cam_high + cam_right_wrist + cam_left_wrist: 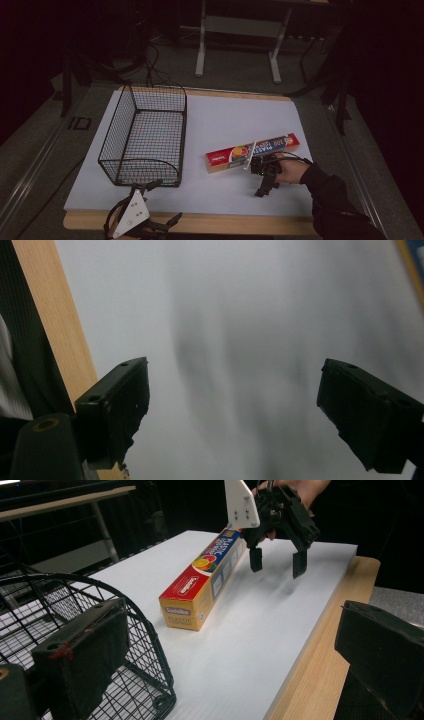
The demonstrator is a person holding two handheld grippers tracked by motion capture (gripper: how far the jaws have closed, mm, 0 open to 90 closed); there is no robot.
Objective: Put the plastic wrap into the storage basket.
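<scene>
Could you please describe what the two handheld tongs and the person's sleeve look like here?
Both tongs are black with two blocky, flat-faced jaws. The left tongs carry a pale grey three-cornered plate dotted with small holes; the right tongs bear a similar plate. A thin black cable trails from the right tongs. The sleeve is dark, long.

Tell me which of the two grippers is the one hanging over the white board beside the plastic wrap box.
The right gripper: it hangs, jaws open, beside the plastic wrap box. The left gripper sits at the table's near edge by the wire basket.

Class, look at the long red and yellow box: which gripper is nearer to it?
Right. The right gripper hangs open just beside the box, on the person's side; the left gripper sits open by the wire basket, farther off.
</scene>
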